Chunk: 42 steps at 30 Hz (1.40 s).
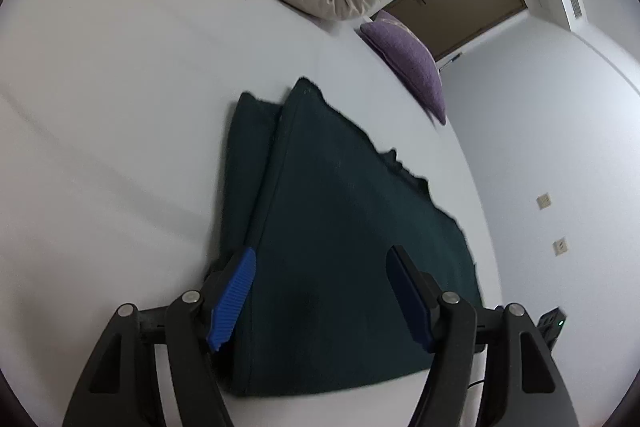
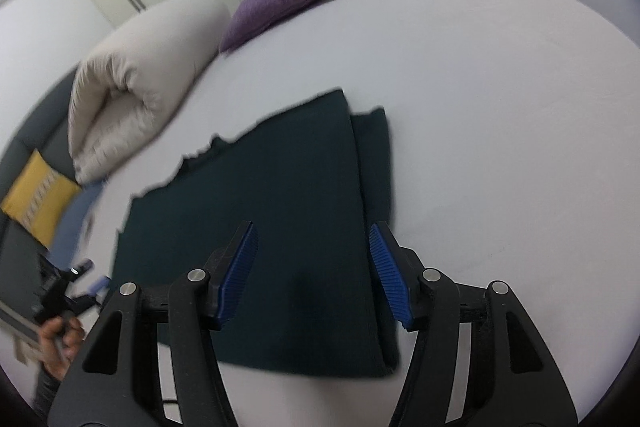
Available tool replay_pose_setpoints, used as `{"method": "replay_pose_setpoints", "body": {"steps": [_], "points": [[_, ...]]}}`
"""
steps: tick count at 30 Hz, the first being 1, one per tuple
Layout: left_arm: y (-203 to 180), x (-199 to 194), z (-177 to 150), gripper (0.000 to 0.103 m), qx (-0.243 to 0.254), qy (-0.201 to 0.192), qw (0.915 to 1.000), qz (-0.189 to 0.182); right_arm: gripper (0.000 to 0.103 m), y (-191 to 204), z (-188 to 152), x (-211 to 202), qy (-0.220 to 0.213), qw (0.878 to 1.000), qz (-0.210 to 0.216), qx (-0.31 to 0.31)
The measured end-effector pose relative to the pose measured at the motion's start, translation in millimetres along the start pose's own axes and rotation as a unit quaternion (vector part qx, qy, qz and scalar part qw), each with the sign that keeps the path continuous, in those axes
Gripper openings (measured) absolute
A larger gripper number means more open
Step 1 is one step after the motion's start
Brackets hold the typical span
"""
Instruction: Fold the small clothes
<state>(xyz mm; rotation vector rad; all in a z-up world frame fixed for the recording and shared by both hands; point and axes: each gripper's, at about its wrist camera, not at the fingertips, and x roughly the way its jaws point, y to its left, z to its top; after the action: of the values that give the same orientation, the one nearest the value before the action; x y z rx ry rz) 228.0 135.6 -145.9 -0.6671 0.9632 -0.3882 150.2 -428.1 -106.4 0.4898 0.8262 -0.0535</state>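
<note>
Centre frame in both wrist views lies the dark green garment (image 1: 340, 247), folded flat on the white bed (image 1: 120, 107), one layer's edge peeking out along its side. Left gripper (image 1: 322, 297) hovers at the near end, jaws spread, nothing pinched between the blue pads. Right gripper (image 2: 314, 277) likewise, jaws apart and empty over the cloth. Further off, a beige duvet roll (image 2: 136, 83), then a purple cushion (image 2: 280, 3); lower left of the right view, a hand (image 2: 60, 341) grips the other tool.

Dark green garment (image 1: 340, 227) on white bed sheet (image 1: 120, 107), purple pillow (image 2: 280, 3), beige duvet (image 2: 132, 83), blue-padded tongs (image 2: 312, 275).
</note>
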Motion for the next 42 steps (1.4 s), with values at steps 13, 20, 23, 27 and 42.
{"method": "replay_pose_setpoints", "body": {"steps": [13,20,23,27,42], "points": [[5.1,-4.9,-27.2,0.026,0.056,0.002,0.9961,0.068,0.045,0.2,-68.9,-26.2,0.019,0.999,-0.032,-0.02],[6.1,-7.8,-35.1,0.024,0.074,0.002,0.994,0.081,0.039,-1.1,-73.7,-34.8,0.021,0.999,-0.031,-0.017],[5.9,-9.2,-38.1,0.024,0.08,0.0,0.9933,0.084,0.029,-3.7,-73.0,-34.0,0.021,0.999,-0.038,-0.018],[4.8,-10.8,-41.3,0.006,0.087,0.0,0.9928,0.083,0.023,-10.8,-70.0,-34.9,0.021,0.999,-0.032,0.001],[4.0,-15.7,-51.7,0.001,0.105,-0.007,0.9906,0.087,0.005,-7.9,-71.3,-40.5,0.022,0.999,-0.047,-0.017]]}}
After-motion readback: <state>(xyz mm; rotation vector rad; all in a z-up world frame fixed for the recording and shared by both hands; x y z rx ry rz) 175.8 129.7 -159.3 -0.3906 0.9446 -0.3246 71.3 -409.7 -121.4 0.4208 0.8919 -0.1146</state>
